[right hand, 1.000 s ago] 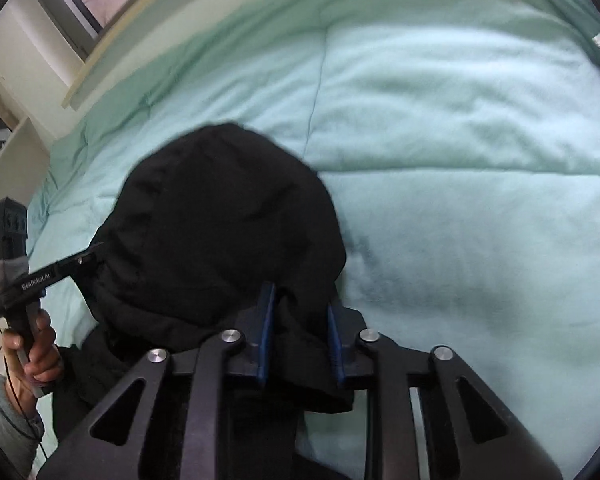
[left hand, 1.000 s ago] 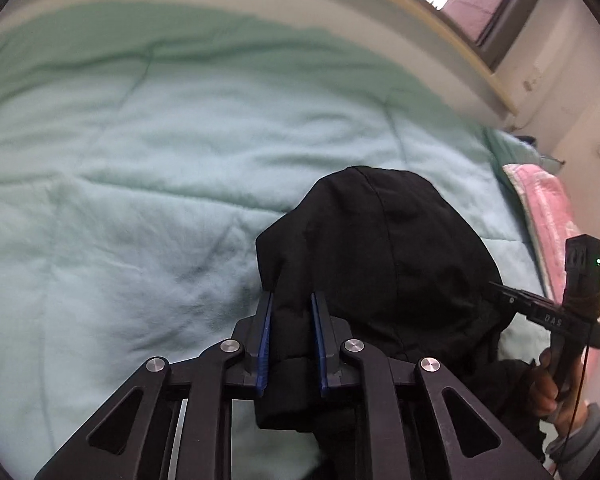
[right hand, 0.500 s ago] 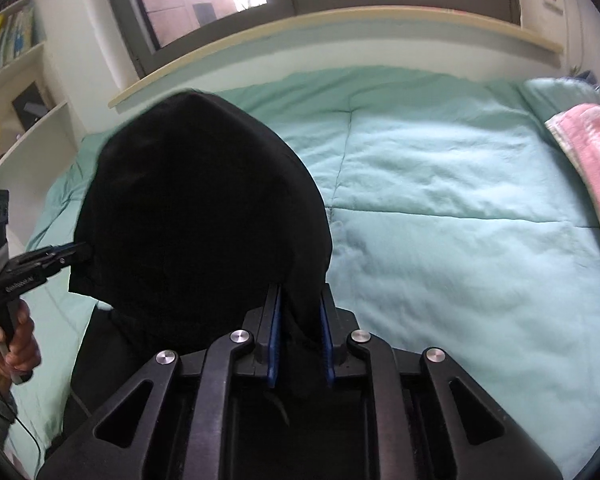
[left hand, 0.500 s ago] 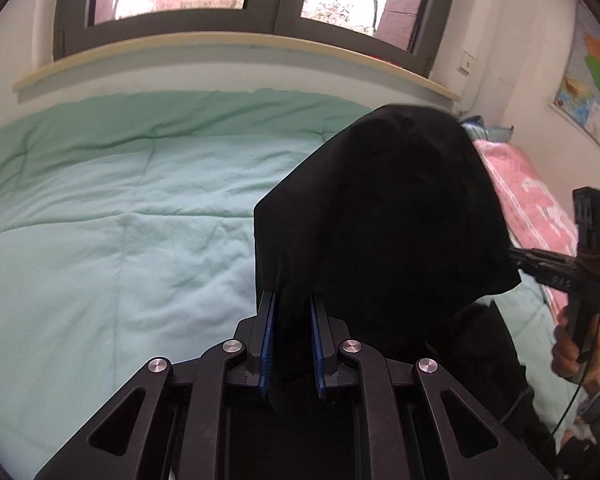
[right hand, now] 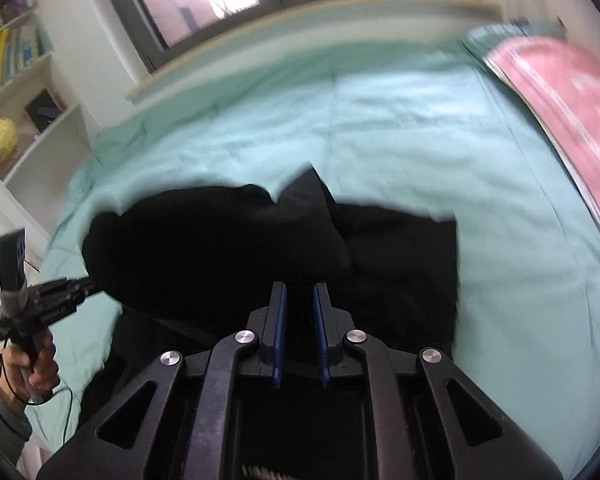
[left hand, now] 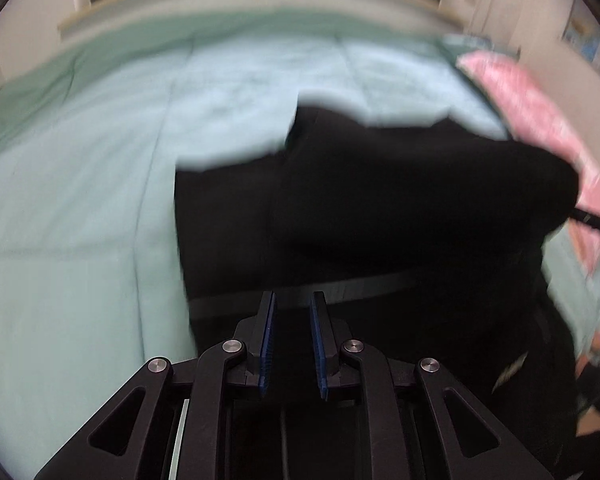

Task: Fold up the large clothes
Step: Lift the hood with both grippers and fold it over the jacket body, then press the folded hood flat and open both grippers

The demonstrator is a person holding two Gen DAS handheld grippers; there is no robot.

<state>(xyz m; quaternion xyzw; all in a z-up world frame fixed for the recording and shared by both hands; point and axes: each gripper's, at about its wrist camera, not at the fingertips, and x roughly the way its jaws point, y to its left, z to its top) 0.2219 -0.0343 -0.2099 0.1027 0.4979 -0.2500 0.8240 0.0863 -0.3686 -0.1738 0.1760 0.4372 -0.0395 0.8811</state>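
Observation:
A large black garment [left hand: 380, 208] hangs stretched wide between both grippers above the mint-green duvet [left hand: 80, 220]. My left gripper [left hand: 293, 300] is shut on its near edge, with dark fabric filling the narrow gap between the blue pads. In the right wrist view, my right gripper [right hand: 300, 290] pinches the same black garment [right hand: 220, 248], its jaws closing the last bit onto the cloth. The left gripper [right hand: 88, 286] grips the garment's left end there, held by a hand [right hand: 32, 368]. The right gripper's tip [left hand: 592, 222] shows at the garment's right end. The picture is blurred by motion.
The duvet [right hand: 380, 128] covers the whole bed up to a window sill [right hand: 300, 20]. A pink blanket [right hand: 572, 112] lies along the right side. White shelves [right hand: 32, 92] with books and a yellow ball [right hand: 0, 140] stand at the left.
The garment hung bunched like a raised hood between the grippers. Now it is pulled out wide and lower over the duvet, with both grippers swung across the bed.

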